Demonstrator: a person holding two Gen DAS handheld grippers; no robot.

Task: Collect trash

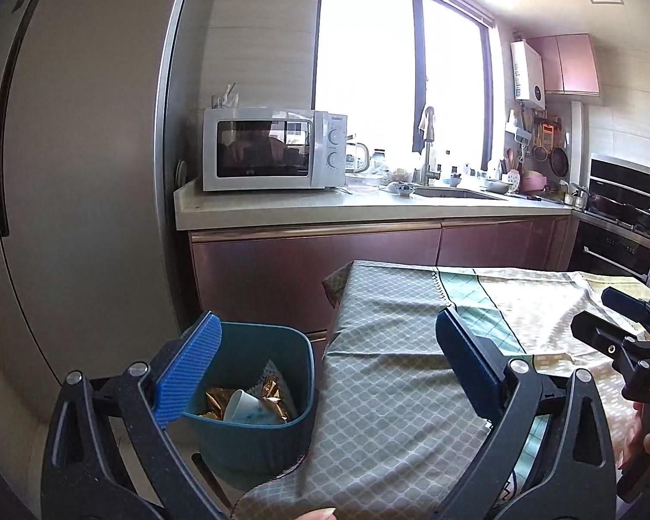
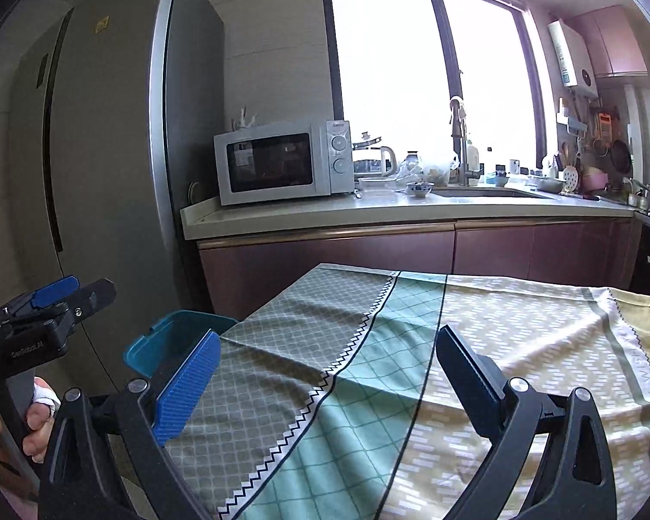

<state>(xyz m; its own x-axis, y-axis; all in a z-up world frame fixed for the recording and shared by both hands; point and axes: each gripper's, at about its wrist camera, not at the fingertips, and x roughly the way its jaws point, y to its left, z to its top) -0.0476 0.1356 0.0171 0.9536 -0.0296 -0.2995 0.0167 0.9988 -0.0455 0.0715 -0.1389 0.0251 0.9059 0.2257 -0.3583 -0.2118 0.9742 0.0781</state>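
A teal trash bin [image 1: 255,433] stands on the floor at the table's left edge. It holds a white paper cup [image 1: 249,407] and crumpled gold wrappers [image 1: 273,392]. My left gripper [image 1: 325,366] is open and empty, above the bin and the table's left edge. My right gripper [image 2: 325,372] is open and empty over the tablecloth [image 2: 411,368]. The bin's rim [image 2: 169,338] shows at the left in the right wrist view. Each gripper shows in the other's view: the right one [image 1: 619,325], the left one [image 2: 56,294].
The table is covered with a patterned green and yellow cloth [image 1: 390,368]. A tall grey fridge [image 1: 78,173] stands at the left. Behind is a counter [image 1: 325,208] with a microwave [image 1: 273,149], sink and dishes. An oven [image 1: 628,225] is at the right.
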